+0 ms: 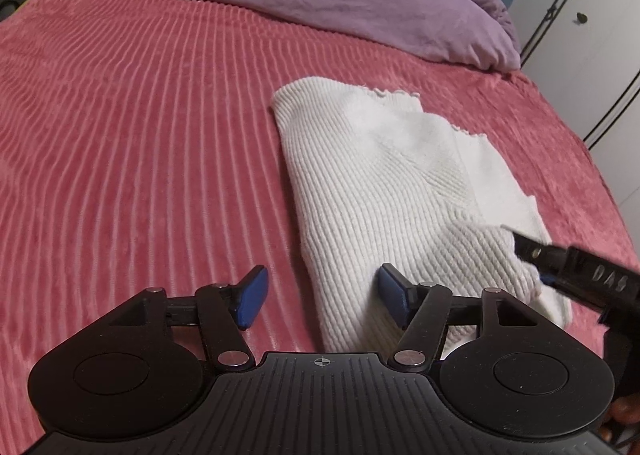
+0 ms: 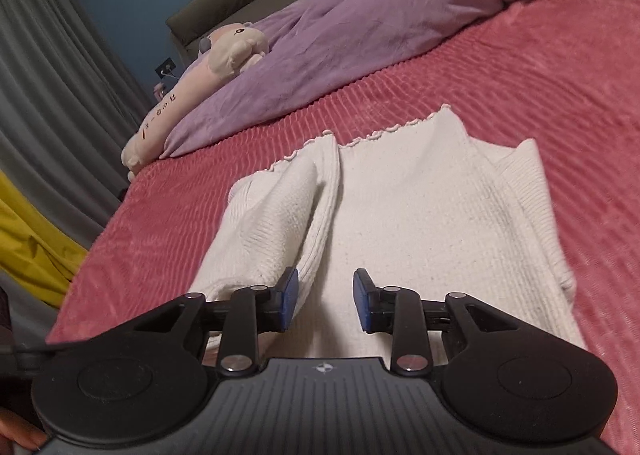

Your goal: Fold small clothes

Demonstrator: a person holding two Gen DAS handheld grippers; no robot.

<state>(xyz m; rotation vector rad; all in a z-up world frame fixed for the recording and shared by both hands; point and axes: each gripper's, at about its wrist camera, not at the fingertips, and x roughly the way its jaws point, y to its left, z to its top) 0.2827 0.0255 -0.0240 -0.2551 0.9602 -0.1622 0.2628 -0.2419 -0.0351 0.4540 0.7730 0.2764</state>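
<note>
Left gripper [image 1: 320, 297]: jaws apart, blue pads either side of the near edge of the white knit garment [image 1: 384, 183], not pressing it, nothing held.
Right gripper [image 2: 325, 301]: jaws partly apart over the garment, holding nothing; in the left view only its black tip shows, cut off at the frame edge.
Garment: one, partly folded, on the pink ribbed bedspread [image 1: 140, 115]; near end hidden under both gripper bodies.
Purple duvet [image 2: 340, 27]: one, bunched at the far side.
Plush toy [image 2: 192, 79]: one, partly cropped in the left view.
Hand: sliver only, bottom corner.
</note>
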